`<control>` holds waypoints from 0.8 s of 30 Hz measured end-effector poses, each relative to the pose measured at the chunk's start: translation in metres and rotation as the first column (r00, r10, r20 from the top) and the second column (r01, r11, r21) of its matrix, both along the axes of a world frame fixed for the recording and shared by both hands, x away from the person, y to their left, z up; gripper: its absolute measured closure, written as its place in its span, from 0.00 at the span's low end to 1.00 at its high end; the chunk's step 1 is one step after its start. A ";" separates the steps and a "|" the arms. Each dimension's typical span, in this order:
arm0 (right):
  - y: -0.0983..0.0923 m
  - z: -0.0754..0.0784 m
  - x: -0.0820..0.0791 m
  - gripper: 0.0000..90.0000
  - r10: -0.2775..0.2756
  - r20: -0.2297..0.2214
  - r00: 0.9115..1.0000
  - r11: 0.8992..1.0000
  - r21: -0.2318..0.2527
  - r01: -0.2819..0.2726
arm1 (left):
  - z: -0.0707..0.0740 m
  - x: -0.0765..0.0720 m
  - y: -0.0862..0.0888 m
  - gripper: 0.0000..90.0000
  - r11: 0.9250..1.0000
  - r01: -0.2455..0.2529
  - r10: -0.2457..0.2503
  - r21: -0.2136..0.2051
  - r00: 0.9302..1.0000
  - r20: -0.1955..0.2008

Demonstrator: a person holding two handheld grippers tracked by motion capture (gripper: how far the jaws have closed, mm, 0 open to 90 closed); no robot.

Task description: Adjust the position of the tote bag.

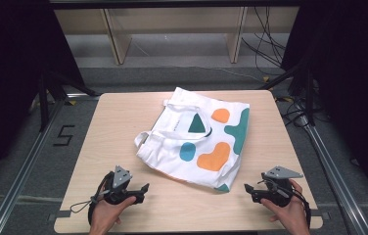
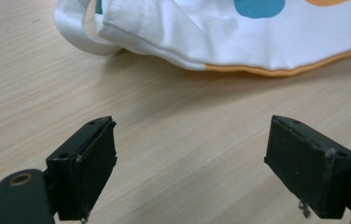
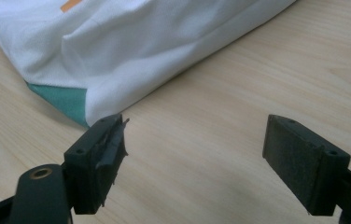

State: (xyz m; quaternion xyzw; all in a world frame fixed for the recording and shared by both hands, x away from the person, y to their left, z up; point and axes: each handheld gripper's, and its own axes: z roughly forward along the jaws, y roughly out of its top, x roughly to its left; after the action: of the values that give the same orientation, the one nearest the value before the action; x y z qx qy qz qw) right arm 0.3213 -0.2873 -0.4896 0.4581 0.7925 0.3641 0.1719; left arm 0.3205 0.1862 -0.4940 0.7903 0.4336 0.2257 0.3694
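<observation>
A white cloth tote bag (image 1: 196, 142) with teal and orange shapes lies flat in the middle of the wooden table (image 1: 118, 127), its handles toward the left and far side. My left gripper (image 1: 145, 188) rests near the front left, open, with nothing between its jaws; the bag's edge and a handle loop (image 2: 78, 37) lie just ahead of it. My right gripper (image 1: 246, 188) sits at the front right, open and empty, beside the bag's teal corner (image 3: 64, 100). In the left gripper view the bag (image 2: 239, 37) spans the top; the right gripper view has the bag (image 3: 131, 51) at upper left.
Metal rails (image 1: 20, 166) run along both sides of the table. A wooden shelf frame (image 1: 172, 29) and loose cables (image 1: 270, 44) stand beyond the far edge. Bare tabletop lies left of the bag and along the front.
</observation>
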 end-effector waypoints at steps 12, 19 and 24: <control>0.005 -0.002 -0.001 0.24 -0.014 -0.023 1.000 1.000 0.012 0.014 | 0.015 0.025 -0.002 0.18 0.996 -0.032 0.036 -0.079 0.998 0.047; 0.004 -0.002 0.001 0.24 0.016 0.000 1.000 1.000 -0.023 -0.016 | 0.021 0.053 -0.006 0.24 0.999 -0.010 0.012 -0.053 0.999 0.048; 0.005 -0.002 0.001 0.25 0.008 -0.009 1.000 1.000 -0.021 -0.008 | 0.020 0.067 -0.010 0.31 1.000 0.000 0.000 -0.013 1.000 0.031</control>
State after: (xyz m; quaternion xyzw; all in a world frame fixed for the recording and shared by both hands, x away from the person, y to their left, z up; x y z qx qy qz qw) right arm 0.3220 -0.2825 -0.4918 0.4548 0.7989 0.3543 0.1718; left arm 0.3872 0.1764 -0.4739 0.7843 0.4294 0.2350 0.3811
